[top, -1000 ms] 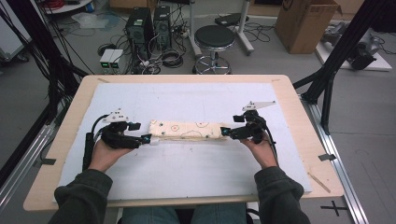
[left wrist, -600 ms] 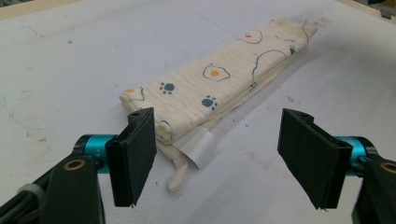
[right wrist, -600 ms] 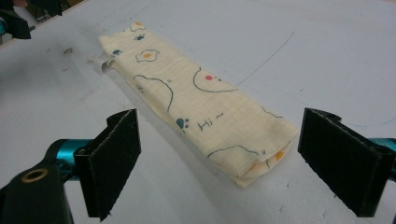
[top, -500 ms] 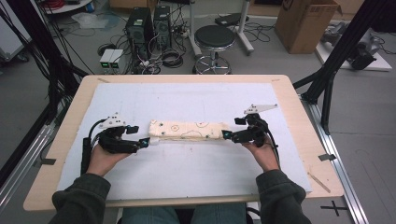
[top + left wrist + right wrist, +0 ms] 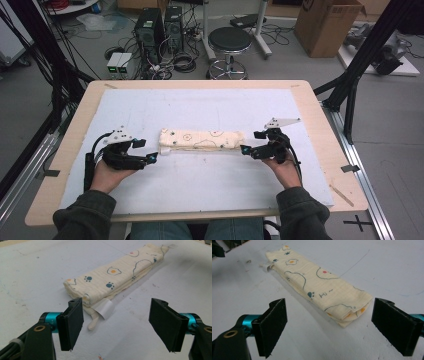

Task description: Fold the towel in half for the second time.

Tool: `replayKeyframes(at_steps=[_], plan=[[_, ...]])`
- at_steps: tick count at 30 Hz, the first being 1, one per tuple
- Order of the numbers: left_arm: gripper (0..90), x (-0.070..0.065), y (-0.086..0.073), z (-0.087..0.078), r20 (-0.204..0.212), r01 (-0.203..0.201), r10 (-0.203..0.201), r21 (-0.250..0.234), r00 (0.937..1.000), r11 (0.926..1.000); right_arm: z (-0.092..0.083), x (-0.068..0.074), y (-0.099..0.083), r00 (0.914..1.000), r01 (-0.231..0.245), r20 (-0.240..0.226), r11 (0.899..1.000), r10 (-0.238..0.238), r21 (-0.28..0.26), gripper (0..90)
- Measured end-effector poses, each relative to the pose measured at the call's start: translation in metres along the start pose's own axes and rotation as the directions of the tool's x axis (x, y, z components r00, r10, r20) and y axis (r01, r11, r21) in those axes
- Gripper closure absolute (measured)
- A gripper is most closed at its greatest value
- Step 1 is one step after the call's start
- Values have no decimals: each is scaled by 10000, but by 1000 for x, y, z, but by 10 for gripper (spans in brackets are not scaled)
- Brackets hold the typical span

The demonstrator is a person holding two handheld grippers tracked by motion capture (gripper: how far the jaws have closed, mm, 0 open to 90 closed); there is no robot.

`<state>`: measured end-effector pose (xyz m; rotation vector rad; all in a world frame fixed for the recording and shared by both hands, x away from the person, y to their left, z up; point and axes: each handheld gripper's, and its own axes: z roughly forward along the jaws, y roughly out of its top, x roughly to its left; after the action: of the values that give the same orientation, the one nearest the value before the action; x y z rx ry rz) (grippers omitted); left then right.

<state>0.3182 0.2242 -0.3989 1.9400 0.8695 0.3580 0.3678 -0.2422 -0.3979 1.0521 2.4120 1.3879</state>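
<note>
The folded cloth (image 5: 202,140) lies flat in a long strip across the middle of the white table cover (image 5: 200,185) (cream, printed with fried eggs and paw prints). The left gripper (image 5: 150,158) sits just off its left end, jaws spread wide and empty. The right gripper (image 5: 246,149) sits just off the right end, jaws likewise spread, holding nothing.

the folded cloth (image 5: 112,280) looks like soft crinkly cotton, matt cream with printed eggs and paws, plus a shiny white tag (image 5: 103,309). counter (image 5: 320,125) has a pale wood rim under a matt, scuffed white sheet (image 5: 210,107). jaws carry matt black pads on glossy teal metal.
</note>
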Motion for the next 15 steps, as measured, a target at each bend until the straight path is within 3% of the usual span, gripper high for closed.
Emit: replayKeyframes(at_steps=[15], plan=[[274,-8,-10,-6,-76,-131,132,78,9999,9999,-10,3,-18,9999,53,118,10000,-53,-24,122]])
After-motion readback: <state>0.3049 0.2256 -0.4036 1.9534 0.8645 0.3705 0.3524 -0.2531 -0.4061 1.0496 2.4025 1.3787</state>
